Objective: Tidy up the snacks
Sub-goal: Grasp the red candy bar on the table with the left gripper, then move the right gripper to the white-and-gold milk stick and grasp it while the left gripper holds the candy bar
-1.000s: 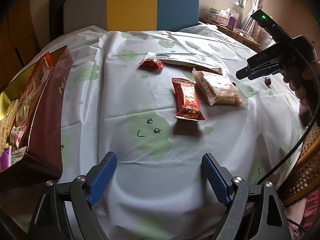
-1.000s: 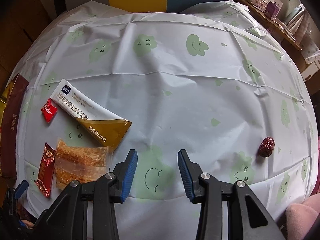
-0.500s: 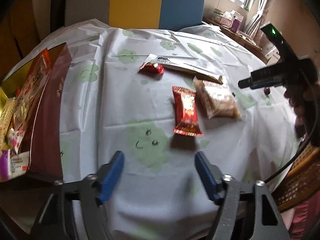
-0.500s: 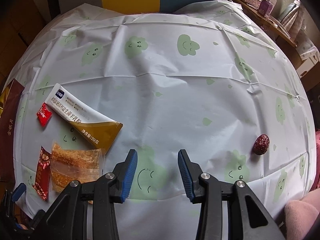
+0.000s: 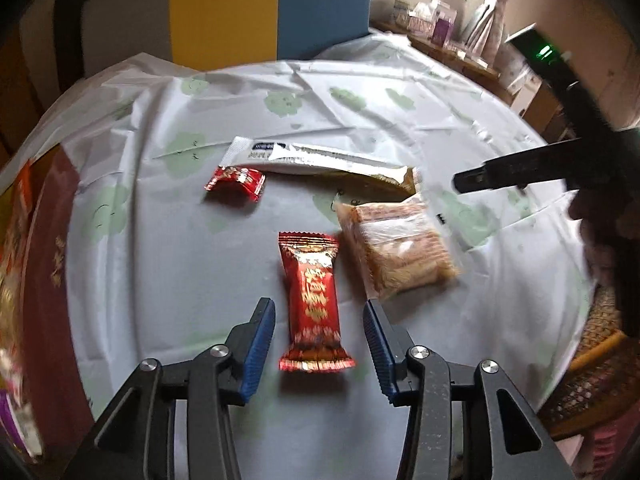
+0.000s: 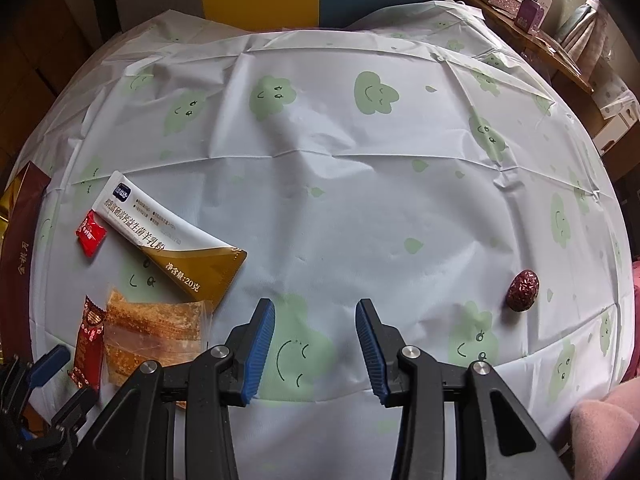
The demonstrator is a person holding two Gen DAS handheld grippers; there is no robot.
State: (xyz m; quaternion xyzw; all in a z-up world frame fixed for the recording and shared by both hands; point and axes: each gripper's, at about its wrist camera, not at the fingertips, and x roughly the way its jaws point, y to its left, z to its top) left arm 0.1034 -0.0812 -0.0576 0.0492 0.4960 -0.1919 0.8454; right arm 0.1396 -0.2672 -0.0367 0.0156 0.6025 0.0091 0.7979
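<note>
Straddling the red bar (image 5: 315,300) on the table (image 5: 168,264), left tool (image 5: 319,344) gapes wide, pads clear of the wrapper. Right tool (image 6: 315,338), open and empty, hovers left of the date (image 6: 523,290).

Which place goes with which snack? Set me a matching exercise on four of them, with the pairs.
Things:
1. long red snack bar
2. small red candy packet
3. dried red date
4. clear-wrapped crispy cake

Places:
A. alone on the tablecloth, far right of the right wrist view
B. between the open left gripper's fingers
C. beside the white end of the long sachet
D. just right of the bar

Pairs: 1-B, 2-C, 3-A, 4-D
</note>
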